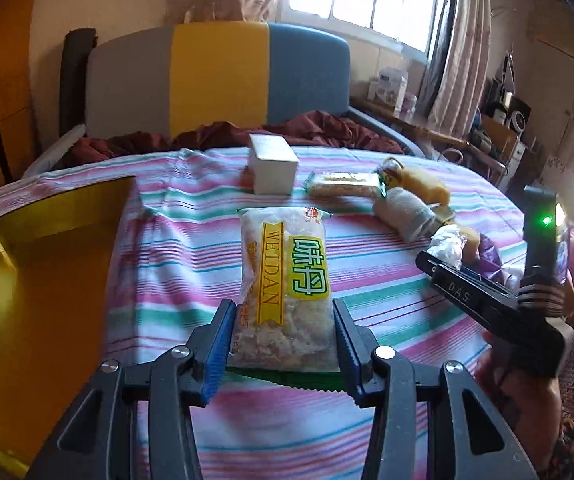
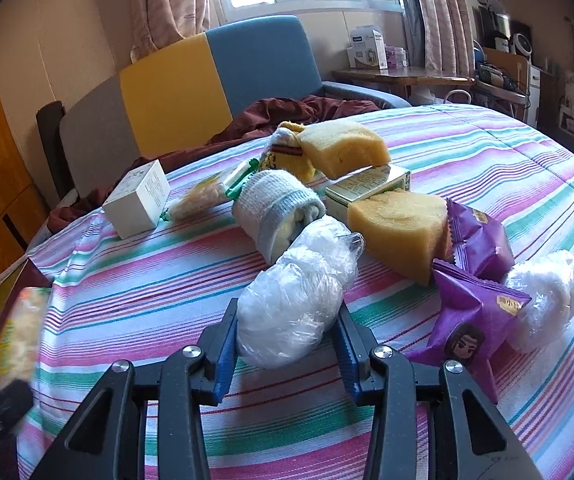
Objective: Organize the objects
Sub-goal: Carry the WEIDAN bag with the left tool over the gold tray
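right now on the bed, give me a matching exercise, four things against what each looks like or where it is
Things:
1. snack bag
2. plastic-wrapped bundle
3. white box
4. purple packets

States:
a. lying loose beside a yellow sponge
b. between the right gripper pads
c. standing alone near the maroon blanket
d. held in the left gripper

Pairs: 1-d, 2-b, 3-c, 4-a

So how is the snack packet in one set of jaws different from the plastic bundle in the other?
The snack packet is flat, printed in yellow and green, and held clear of the bedspread. The plastic bundle is rounded, clear and crinkly with no print, and still lies on the bedspread among other things. Both are gripped between blue-lined jaws.
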### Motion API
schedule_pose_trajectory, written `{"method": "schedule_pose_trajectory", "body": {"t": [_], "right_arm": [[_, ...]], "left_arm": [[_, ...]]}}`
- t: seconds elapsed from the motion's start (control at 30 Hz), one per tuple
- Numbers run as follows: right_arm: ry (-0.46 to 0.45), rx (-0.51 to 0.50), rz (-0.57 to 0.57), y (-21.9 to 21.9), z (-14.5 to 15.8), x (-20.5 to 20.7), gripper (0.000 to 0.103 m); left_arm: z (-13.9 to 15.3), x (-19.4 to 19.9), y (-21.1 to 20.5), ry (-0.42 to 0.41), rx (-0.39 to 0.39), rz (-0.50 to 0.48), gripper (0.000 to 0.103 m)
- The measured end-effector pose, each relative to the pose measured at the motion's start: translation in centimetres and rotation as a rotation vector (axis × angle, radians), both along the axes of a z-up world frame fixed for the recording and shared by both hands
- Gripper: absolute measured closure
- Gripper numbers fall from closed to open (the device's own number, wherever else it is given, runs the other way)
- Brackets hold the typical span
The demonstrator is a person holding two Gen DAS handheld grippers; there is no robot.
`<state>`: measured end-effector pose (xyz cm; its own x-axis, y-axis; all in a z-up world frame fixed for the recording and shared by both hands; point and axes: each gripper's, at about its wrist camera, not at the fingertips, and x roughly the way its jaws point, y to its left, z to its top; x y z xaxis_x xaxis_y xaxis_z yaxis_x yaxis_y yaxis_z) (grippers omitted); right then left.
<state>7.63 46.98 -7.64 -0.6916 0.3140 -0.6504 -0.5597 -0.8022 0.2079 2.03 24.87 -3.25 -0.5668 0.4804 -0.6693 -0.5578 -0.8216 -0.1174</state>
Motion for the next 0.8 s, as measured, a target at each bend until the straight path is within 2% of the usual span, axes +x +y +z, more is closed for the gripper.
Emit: {"method": "schedule_pose_trajectory", "body": {"t": [0.23, 0.37, 0.8], "right_arm": [[-0.006, 0.035, 0.014, -0.6, 0.3, -0.1, 0.06], [-0.032, 0.067, 0.026, -1.3, 0.4, -0.5, 0.06], [-0.112, 0.188, 0.132, -5.5, 1.1, -1.5, 0.06]], "left_arm": [[1.6, -0.8, -5.8, -0.021, 0.065, 0.088, 0.055], [1.8, -1.9, -9.0, -0.032, 0.078, 0.153, 0.055], [0.1, -4.5, -17.3, -0.077, 0.02, 0.293, 0.055]]}}
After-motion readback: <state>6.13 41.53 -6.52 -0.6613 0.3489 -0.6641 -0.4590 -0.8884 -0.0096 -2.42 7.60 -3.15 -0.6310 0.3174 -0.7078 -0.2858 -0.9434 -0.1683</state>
